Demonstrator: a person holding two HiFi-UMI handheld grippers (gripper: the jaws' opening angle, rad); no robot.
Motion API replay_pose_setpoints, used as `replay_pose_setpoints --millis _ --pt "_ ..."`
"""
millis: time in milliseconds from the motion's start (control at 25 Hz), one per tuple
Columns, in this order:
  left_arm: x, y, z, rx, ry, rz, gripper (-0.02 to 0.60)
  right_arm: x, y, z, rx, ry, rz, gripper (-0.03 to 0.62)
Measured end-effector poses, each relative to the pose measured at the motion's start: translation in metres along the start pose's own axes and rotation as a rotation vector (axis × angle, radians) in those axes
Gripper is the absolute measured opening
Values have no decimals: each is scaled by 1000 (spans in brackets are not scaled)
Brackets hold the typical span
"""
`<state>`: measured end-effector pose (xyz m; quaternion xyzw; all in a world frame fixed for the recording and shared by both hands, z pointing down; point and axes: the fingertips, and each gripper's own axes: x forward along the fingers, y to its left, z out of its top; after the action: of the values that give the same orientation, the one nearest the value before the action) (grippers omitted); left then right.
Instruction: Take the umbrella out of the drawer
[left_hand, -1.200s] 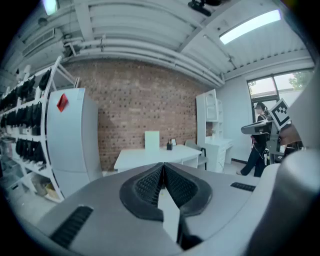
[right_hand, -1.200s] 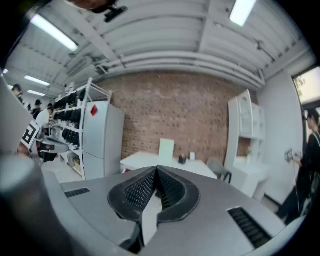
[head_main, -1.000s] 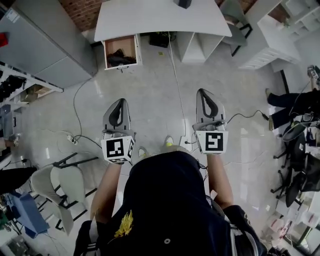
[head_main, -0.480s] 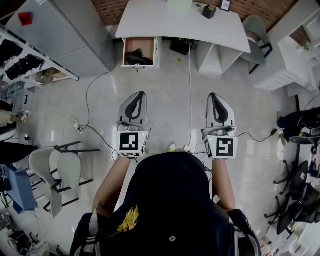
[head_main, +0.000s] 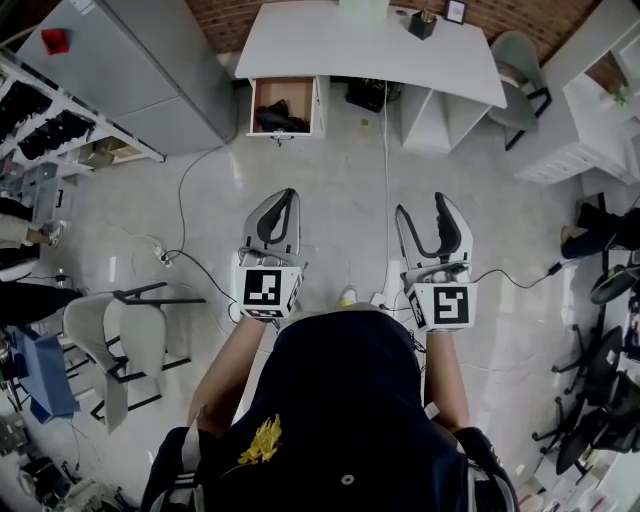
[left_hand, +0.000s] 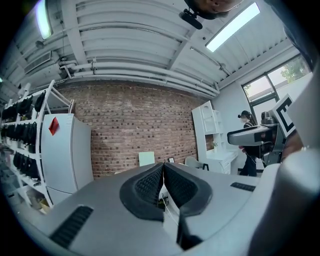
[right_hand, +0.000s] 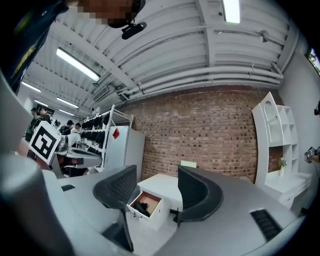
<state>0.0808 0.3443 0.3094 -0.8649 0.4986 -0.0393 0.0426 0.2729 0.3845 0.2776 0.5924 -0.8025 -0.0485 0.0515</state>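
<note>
Since the person (head_main: 340, 420) stands well apart from the white desk (head_main: 370, 45) by the brick wall (head_main: 215, 12), nothing is within reach, and the step in hand looks like the approach. Under the desk's left end, 1 drawer (head_main: 278, 90) hangs pulled out, so its contents lie exposed from above. Both forearms (head_main: 232, 365) are bent at the elbow and held out in front of the body, with the 2 grippers side by side, pointing level toward the desk.

The left gripper (head_main: 283, 197) has its jaws pressed together on nothing, probably because it has no part to play so far. The right gripper (head_main: 430, 212) has its jaws opening, already wide and empty. Its own view frames the drawer in the gap, which suggests it is being readied for the grab.

The umbrella (head_main: 280, 120), a dark folded bundle, lies inside the drawer toward its front.
</note>
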Motion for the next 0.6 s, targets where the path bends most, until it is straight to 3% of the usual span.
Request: replay_pose_setpoints --millis 160,200,240,280,600 --pt "-1 -1 1 -14 -14 18 20 0 2 -2 -12 0 18 279" --pt "-1 1 2 -24 -25 26 89 1 2 -2 -10 -1 22 279" --pt "-1 2 2 -33 -34 34 337 1 3 -3 -8 -1 26 283" --pt "-1 4 2 -34 -38 43 430 2 4 -3 -7 0 29 292" --pt "-1 9 -4 7 -21 72 437 4 2 -10 14 -2 44 310"
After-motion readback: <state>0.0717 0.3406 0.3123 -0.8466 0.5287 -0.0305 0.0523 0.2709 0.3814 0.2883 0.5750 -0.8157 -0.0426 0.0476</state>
